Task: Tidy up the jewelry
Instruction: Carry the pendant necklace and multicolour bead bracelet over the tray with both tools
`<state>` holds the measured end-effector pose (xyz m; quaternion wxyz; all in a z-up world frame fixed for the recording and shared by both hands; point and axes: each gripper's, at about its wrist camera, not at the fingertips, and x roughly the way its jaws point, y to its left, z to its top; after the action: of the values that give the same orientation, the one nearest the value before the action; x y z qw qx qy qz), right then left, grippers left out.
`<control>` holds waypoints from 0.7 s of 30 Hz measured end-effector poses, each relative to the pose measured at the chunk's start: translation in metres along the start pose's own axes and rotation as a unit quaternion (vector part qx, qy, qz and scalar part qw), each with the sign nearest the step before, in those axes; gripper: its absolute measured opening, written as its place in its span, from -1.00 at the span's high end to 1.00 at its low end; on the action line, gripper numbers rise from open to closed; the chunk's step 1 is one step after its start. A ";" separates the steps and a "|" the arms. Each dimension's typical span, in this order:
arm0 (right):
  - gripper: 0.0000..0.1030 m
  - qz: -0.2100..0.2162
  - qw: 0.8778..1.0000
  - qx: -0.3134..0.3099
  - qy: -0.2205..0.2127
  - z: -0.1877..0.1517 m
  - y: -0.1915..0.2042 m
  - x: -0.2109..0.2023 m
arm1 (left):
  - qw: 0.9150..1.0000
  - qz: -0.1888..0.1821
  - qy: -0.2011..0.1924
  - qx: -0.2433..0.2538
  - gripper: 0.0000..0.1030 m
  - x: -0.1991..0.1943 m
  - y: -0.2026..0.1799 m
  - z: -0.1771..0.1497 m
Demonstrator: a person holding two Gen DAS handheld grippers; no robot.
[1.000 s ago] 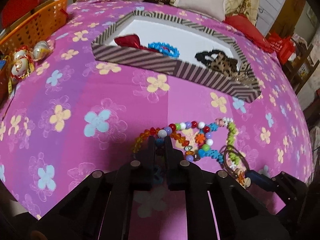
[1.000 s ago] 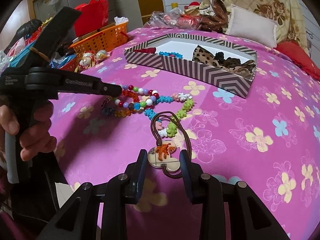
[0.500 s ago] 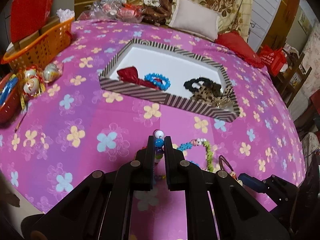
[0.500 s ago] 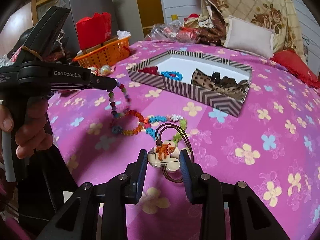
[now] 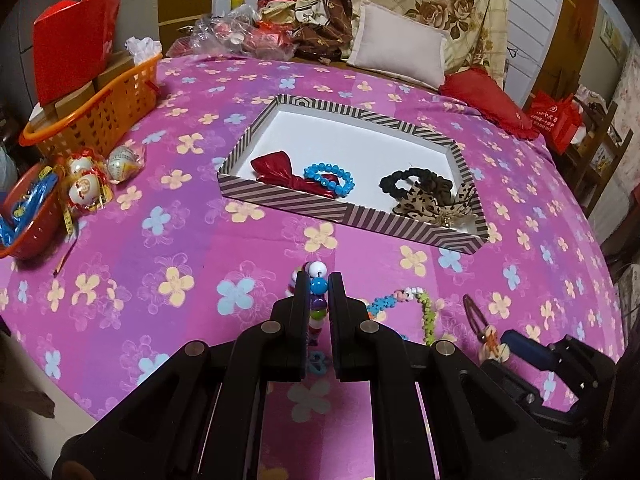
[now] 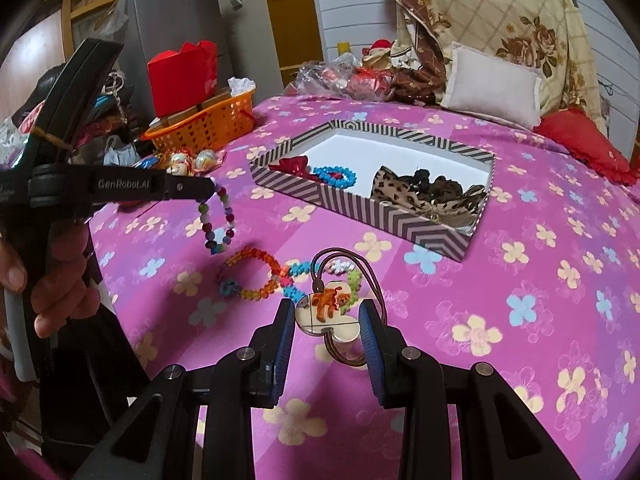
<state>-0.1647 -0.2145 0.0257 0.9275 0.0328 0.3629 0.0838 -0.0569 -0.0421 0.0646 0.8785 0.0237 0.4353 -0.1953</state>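
My left gripper [image 5: 318,286] is shut on a multicoloured bead bracelet [image 5: 317,300] and holds it in the air above the pink cloth; in the right wrist view the bracelet [image 6: 218,222] hangs from that gripper [image 6: 210,188]. My right gripper [image 6: 326,316] has its jaws around a heart-shaped pendant [image 6: 328,316] on a brown cord, jaws apart from it. A flower-bead chain [image 6: 272,276] lies on the cloth. The striped box [image 5: 344,214] holds a red bow [image 5: 280,170], a blue bracelet [image 5: 330,178] and leopard hair ties [image 5: 428,198].
An orange basket [image 5: 92,116] with a red bag stands at the left edge. A red bowl [image 5: 28,216] and wrapped balls [image 5: 92,184] lie near it. Pillows [image 5: 394,54] and clutter lie beyond the box. A hair clip [image 5: 474,314] lies near the pendant.
My left gripper has lifted the bead bracelet off the cloth, clear of the flower-bead chain, and risen higher. The right gripper has stayed around the pendant.
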 end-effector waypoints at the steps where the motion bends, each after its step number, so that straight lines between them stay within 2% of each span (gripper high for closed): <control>1: 0.39 -0.001 1.000 0.001 0.000 0.002 -0.001 0.000 | 1.000 0.001 0.000 0.001 0.85 0.000 0.000 0.001; 10: 0.39 -0.009 1.000 0.012 -0.001 0.018 -0.019 0.008 | 1.000 0.011 -0.004 0.012 0.85 0.002 -0.005 0.012; 21: 0.39 -0.024 0.999 0.015 -0.018 0.055 -0.041 0.016 | 0.999 0.036 -0.011 0.031 0.85 0.015 -0.012 0.041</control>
<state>-0.1103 -0.2520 0.0509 0.9352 0.0391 0.3476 0.0556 -0.0221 -0.0664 0.0799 0.8887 0.0643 0.4180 -0.1771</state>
